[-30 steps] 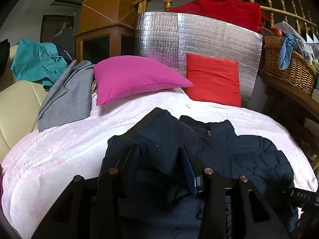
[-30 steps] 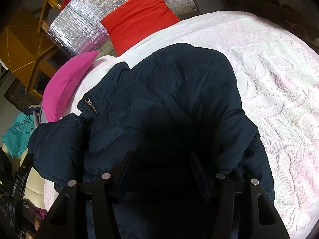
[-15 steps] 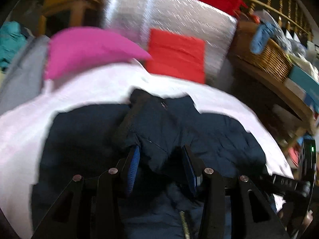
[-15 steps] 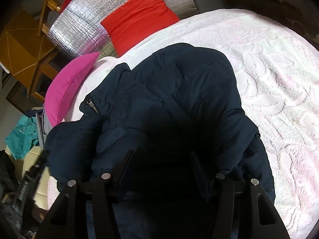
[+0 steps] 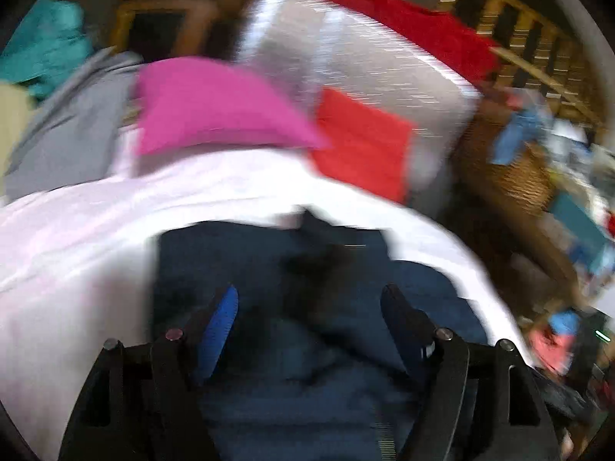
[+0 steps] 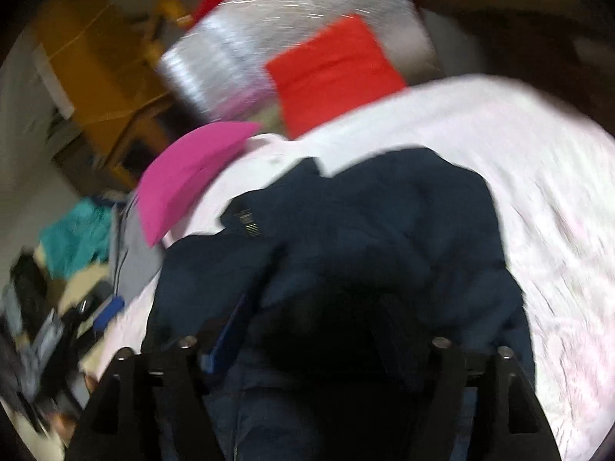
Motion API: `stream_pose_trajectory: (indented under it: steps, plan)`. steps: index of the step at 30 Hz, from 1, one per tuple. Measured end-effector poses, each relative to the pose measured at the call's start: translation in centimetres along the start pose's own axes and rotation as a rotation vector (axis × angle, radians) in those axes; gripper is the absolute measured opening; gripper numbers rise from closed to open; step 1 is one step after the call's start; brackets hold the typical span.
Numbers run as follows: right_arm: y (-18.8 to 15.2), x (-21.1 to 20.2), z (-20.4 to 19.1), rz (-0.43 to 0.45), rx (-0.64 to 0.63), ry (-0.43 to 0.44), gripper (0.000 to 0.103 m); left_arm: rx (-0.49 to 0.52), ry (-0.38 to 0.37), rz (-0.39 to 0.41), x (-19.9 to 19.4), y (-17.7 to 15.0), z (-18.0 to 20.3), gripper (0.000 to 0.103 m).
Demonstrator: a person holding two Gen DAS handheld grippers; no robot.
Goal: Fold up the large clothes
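Observation:
A dark navy puffer jacket [image 5: 292,349] lies on the white bedspread [image 5: 77,238]. Both views are blurred by motion. My left gripper [image 5: 309,307] is open just above the jacket, with nothing between its blue-padded fingers. In the right wrist view the jacket [image 6: 384,230] lies spread out with its collar and label toward the pillows. My right gripper [image 6: 315,330] is low over the jacket with its fingers wide apart; dark fabric bunches between them and hides the fingertips.
A pink pillow [image 5: 215,107] and a red pillow [image 5: 361,146] lean against a silver foil panel [image 5: 365,61] at the head of the bed. A grey garment [image 5: 73,123] and a teal one [image 5: 46,46] lie left. A wicker basket [image 5: 511,176] stands right.
My left gripper has let go of the jacket flap and opened wide. The flap now lies flat to the left. Both cameras are swinging, so the views are blurred.

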State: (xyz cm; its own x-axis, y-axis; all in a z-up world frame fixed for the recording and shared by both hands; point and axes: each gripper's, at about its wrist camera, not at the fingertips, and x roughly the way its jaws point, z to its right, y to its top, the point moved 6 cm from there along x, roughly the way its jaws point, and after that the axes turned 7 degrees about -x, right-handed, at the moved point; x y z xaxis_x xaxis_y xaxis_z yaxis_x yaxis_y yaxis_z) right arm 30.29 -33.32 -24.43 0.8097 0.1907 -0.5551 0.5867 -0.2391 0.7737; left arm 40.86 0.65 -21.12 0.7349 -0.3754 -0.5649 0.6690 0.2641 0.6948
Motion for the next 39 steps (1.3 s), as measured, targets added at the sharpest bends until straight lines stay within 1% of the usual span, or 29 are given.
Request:
stream_pose_trajectory:
  steps: [1,2,3,6,8,9,11,12,13,14,15,17,18,19,20,21,23,24,26,29,30,32,33,34,35,36,37,38,39]
  plan:
    - [-0.2,0.2,-1.5,-0.003,-0.06,0.01,0.086,-0.01,0.05,-0.002,0.3,0.2,-1.1,0.077]
    - [-0.4,0.5,-3.3,-0.01,-0.125,0.023,0.087,-0.026,0.119,-0.01,0.7,0.3,-2.6,0.077]
    - [-0.6,0.8,-4.5,-0.019,-0.164,0.029,0.088,-0.046,0.172,-0.029,1.1,0.4,-3.8,0.077]
    - [-0.9,2.7,-8.1,-0.068,-0.298,0.02,0.092,-0.104,0.242,-0.114,2.4,-0.3,-6.6,0.077]
    - [-1.0,4.3,-9.6,-0.102,-0.374,-0.017,0.095,-0.13,0.286,-0.167,3.3,-1.2,-7.5,0.077]
    - [-1.1,5.5,-10.2,-0.133,-0.42,-0.057,0.095,-0.14,0.307,-0.191,3.8,-1.5,-8.0,0.077]
    - [-1.1,7.6,-10.8,-0.183,-0.487,-0.146,0.095,-0.137,0.318,-0.21,4.2,-1.9,-8.0,0.077]
    - [-0.9,8.4,-10.8,-0.195,-0.491,-0.18,0.095,-0.128,0.325,-0.219,4.4,-2.1,-7.9,0.077]
    - [-0.5,8.7,-10.5,-0.191,-0.476,-0.205,0.092,-0.12,0.329,-0.228,4.4,-2.4,-7.8,0.077]
    - [-0.3,8.5,-9.8,-0.175,-0.452,-0.212,0.082,-0.116,0.327,-0.235,4.6,-2.5,-7.7,0.077]
    - [0.5,8.1,-9.1,-0.14,-0.385,-0.205,0.078,-0.116,0.323,-0.237,4.6,-2.6,-7.7,0.077]
    - [1.8,6.3,-6.8,-0.044,-0.211,-0.172,0.076,-0.114,0.324,-0.237,4.7,-2.5,-7.6,0.077]
    - [2.3,5.1,-4.7,0.01,-0.079,-0.147,0.076,-0.115,0.326,-0.238,4.6,-2.5,-7.7,0.077]
    - [2.3,4.8,-3.6,0.022,-0.014,-0.135,0.077,-0.117,0.328,-0.238,4.6,-2.5,-7.8,0.077]
    - [1.8,4.2,-1.2,0.033,0.105,-0.111,0.078,-0.119,0.328,-0.239,4.5,-2.4,-7.9,0.077]
    - [1.2,3.9,0.6,0.04,0.195,-0.085,0.078,-0.122,0.33,-0.24,4.5,-2.4,-7.9,0.077]
    - [0.1,3.6,3.1,0.042,0.315,-0.026,0.078,-0.12,0.33,-0.239,4.4,-2.3,-8.2,0.077]
    - [-0.7,3.3,4.5,0.041,0.368,-0.006,0.078,-0.115,0.331,-0.238,4.5,-2.3,-8.1,0.077]
    - [-1.8,3.2,6.3,0.04,0.426,0.016,0.079,-0.104,0.329,-0.234,4.6,-2.3,-7.7,0.077]
    - [-3.2,4.1,8.9,0.009,0.594,0.112,0.08,-0.096,0.321,-0.23,4.7,-2.2,-7.3,0.077]
    - [-3.4,4.4,9.9,0.018,0.67,0.164,0.08,-0.093,0.321,-0.227,4.7,-2.2,-7.3,0.077]
    - [-3.5,4.7,10.9,0.032,0.741,0.201,0.08,-0.089,0.323,-0.22,4.7,-2.1,-7.2,0.077]
    - [-3.4,5.0,11.3,0.018,0.752,0.207,0.079,-0.087,0.328,-0.217,4.8,-2.1,-7.2,0.077]
    - [-3.1,5.5,11.3,0.004,0.751,0.204,0.071,-0.085,0.337,-0.216,4.9,-2.1,-7.4,0.077]
    - [-3.1,5.8,11.4,-0.021,0.736,0.177,0.047,-0.085,0.344,-0.217,5.0,-2.1,-7.4,0.076]
    - [-3.1,6.2,11.4,-0.061,0.698,0.13,0.034,-0.09,0.348,-0.22,5.1,-2.1,-7.6,0.077]
    - [-3.0,6.3,11.3,-0.069,0.679,0.122,0.025,-0.094,0.349,-0.221,5.2,-2.0,-7.6,0.077]
    - [-2.6,5.9,11.1,-0.056,0.652,0.117,0.022,-0.096,0.349,-0.222,5.2,-2.0,-7.6,0.077]
    - [-1.9,5.0,10.6,-0.023,0.588,0.091,0.021,-0.094,0.351,-0.22,5.3,-1.9,-7.5,0.077]
